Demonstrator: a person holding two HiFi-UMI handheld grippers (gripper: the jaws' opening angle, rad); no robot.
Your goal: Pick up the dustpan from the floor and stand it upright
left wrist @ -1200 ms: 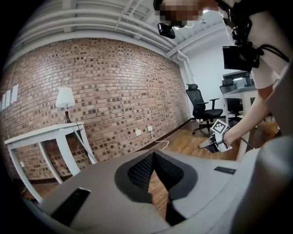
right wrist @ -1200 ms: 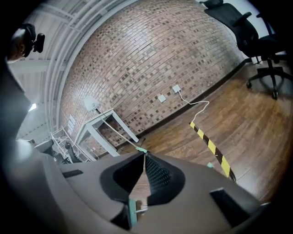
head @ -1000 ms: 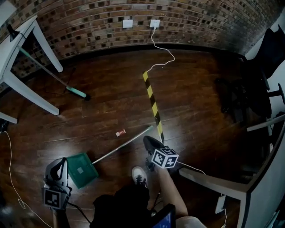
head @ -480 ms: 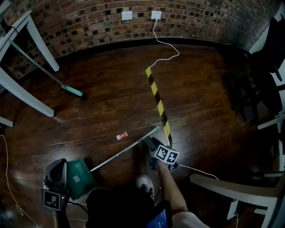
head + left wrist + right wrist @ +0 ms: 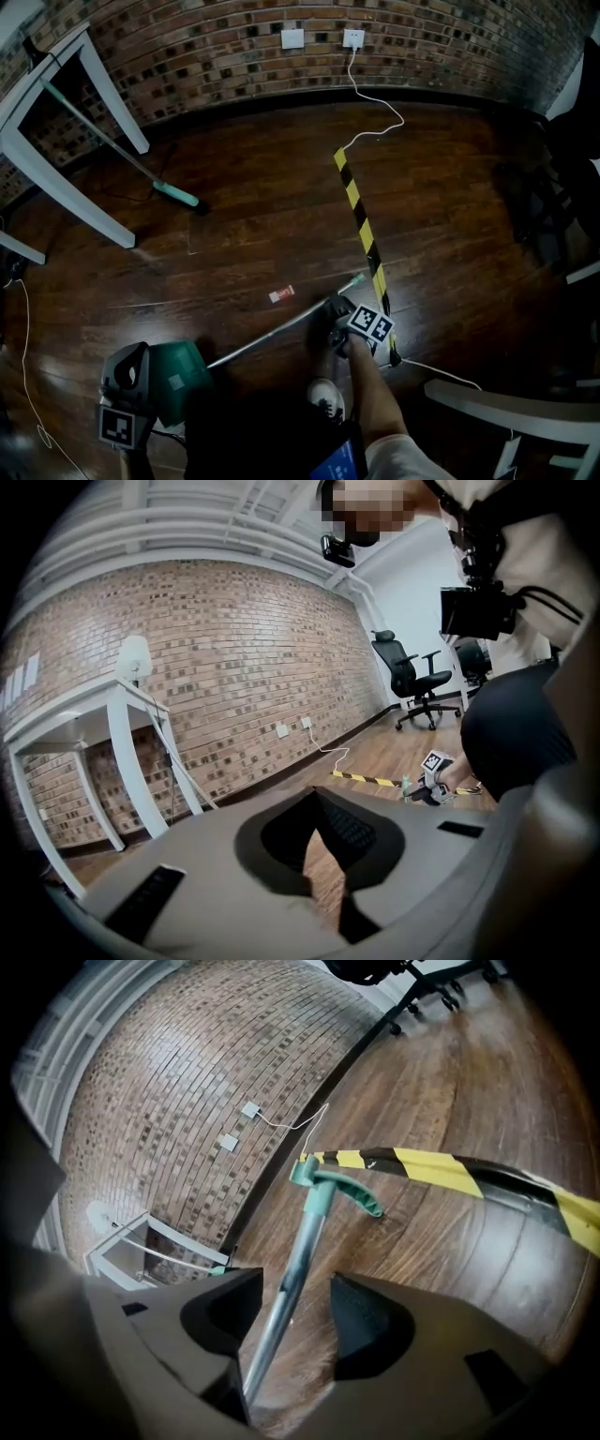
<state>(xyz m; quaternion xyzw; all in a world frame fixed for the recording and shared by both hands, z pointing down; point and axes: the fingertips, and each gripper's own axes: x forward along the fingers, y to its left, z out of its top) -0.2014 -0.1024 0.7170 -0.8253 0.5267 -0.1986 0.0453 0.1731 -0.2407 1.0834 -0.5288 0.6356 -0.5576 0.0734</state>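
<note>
Lying flat on the wooden floor [image 5: 281, 216], far from its brick-wall edge: dustpan [image 5: 178, 380], green pan just beside the left gripper [image 5: 129, 366], jaws together on nothing. Straddling the metal handle [image 5: 292, 1255] near striped tape [image 5: 361, 225]: right gripper [image 5: 295, 1312], jaws just opened wide.

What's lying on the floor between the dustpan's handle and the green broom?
A small red-and-white scrap, close to the dustpan's handle; the rest of the floor up to the broom is bare wood. The head view shows it.
</note>
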